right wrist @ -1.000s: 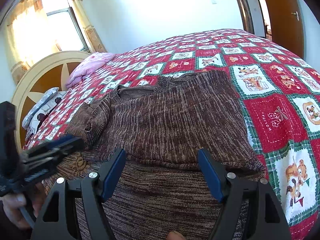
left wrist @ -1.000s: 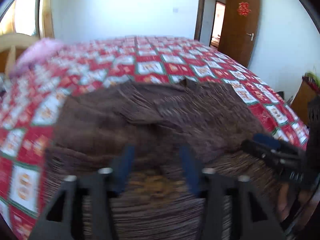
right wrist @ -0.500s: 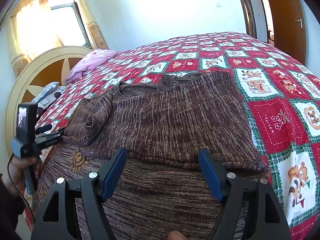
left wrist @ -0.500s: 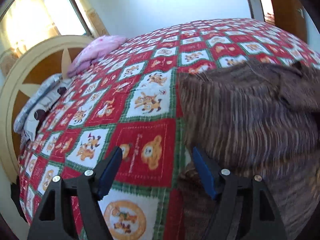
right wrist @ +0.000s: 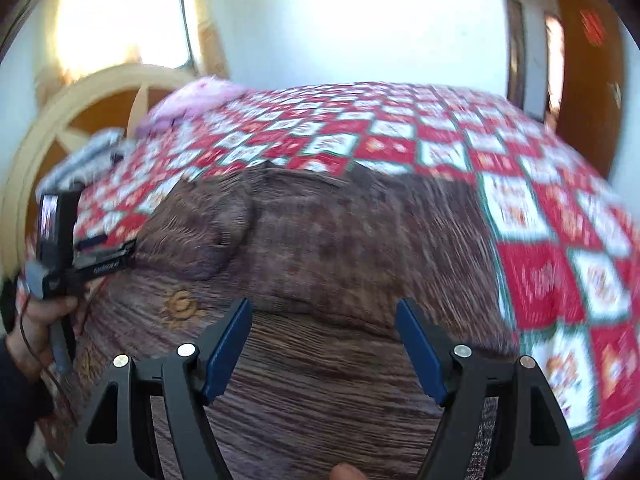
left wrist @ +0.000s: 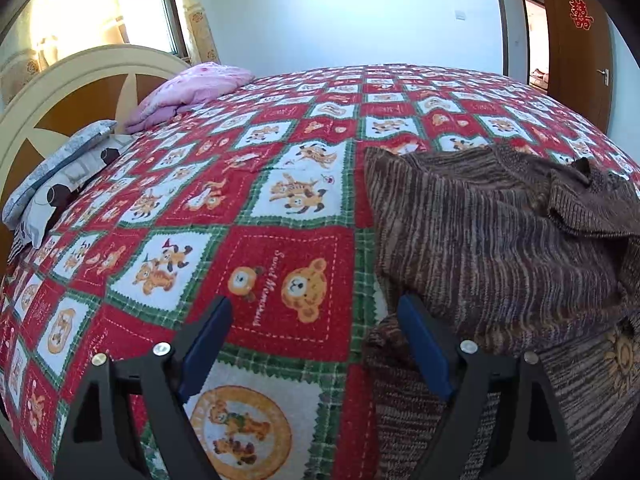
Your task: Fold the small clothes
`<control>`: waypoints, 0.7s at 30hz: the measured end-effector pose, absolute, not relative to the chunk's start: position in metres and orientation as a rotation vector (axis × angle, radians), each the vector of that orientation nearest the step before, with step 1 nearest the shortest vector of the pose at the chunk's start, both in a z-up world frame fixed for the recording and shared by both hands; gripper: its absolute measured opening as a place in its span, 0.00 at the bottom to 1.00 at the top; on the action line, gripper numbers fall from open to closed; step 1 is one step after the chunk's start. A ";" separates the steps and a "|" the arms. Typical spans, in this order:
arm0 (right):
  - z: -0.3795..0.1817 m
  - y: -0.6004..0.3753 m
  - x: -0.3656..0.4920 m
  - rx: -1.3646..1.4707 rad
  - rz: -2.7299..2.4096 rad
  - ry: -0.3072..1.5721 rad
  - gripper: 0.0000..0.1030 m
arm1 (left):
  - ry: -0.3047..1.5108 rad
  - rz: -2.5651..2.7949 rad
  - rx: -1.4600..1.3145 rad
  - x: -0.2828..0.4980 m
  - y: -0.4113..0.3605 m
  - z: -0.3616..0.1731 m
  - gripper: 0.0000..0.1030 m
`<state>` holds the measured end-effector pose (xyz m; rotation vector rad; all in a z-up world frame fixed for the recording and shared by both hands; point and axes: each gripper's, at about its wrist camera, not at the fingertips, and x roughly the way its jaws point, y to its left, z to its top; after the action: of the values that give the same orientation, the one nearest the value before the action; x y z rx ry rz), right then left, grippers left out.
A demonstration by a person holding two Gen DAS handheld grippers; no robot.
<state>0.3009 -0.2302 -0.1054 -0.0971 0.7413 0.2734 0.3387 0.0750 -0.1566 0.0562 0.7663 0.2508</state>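
A brown striped knitted sweater (left wrist: 500,240) lies on the red patchwork bedspread (left wrist: 240,208), its upper part folded down over the lower body. My left gripper (left wrist: 316,340) hovers at the sweater's left edge, jaws opening, with only bedspread between them; its right finger is over the sweater's edge. In the blurred right wrist view my right gripper (right wrist: 324,344) is open above the sweater (right wrist: 340,248), nothing between its pads. The left gripper (right wrist: 104,256) shows at the far left, held by a hand (right wrist: 36,320).
A pink blanket (left wrist: 188,88) and grey patterned pillows (left wrist: 60,176) lie by the round wooden headboard (left wrist: 80,88) at the back left. A brown door (left wrist: 576,40) stands at the far right. Bedspread stretches beyond and to the left of the sweater.
My left gripper swung from over the sweater's middle to its left edge and its jaws widened. The right wrist view shifted and blurred, and the sweater now sits more central in it.
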 end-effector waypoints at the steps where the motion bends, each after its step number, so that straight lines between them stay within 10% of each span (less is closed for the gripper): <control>1: -0.099 -0.217 0.303 -0.134 0.279 0.734 0.72 | 0.761 0.254 0.064 0.339 0.073 -0.157 0.85; 11: -0.121 -0.094 0.369 -0.439 0.287 0.788 0.66 | 0.736 0.237 0.005 0.333 0.081 -0.159 0.90; 15: -0.144 -0.095 0.395 -0.472 0.185 0.846 0.23 | 0.741 0.221 -0.028 0.334 0.085 -0.160 0.91; 21: -0.126 -0.184 0.403 -0.160 0.038 0.866 0.19 | 0.748 0.206 -0.059 0.334 0.089 -0.162 0.92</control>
<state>0.4028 -0.1840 -0.1259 -0.1603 0.8656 0.0379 0.3339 0.0887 -0.1619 -0.0594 0.7476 0.2063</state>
